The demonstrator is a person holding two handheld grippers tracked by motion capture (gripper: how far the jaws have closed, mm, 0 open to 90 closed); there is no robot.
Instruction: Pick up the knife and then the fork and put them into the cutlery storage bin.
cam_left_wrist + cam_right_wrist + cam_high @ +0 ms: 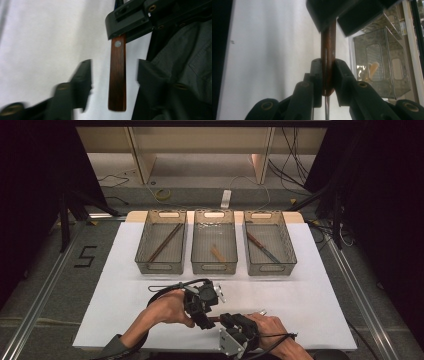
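A utensil with a dark wooden handle (328,47) and a metal spine is clamped in my right gripper (327,68), whose jaws press on both sides of it. In the left gripper view the same handle (117,75), with a silver rivet, hangs between the spread jaws of my left gripper (113,75); neither jaw touches it. From above, the left gripper (206,320) and the right gripper (227,320) meet at the table's front middle with the handle (215,319) between them. A metal tip (262,311) pokes out past the right hand.
Three wire baskets stand in a row at the back: the left one (159,268) holds long brown sticks, the middle (214,268) a short tan piece, the right (272,269) a dark-handled utensil. A white sheet (310,290) covers the table.
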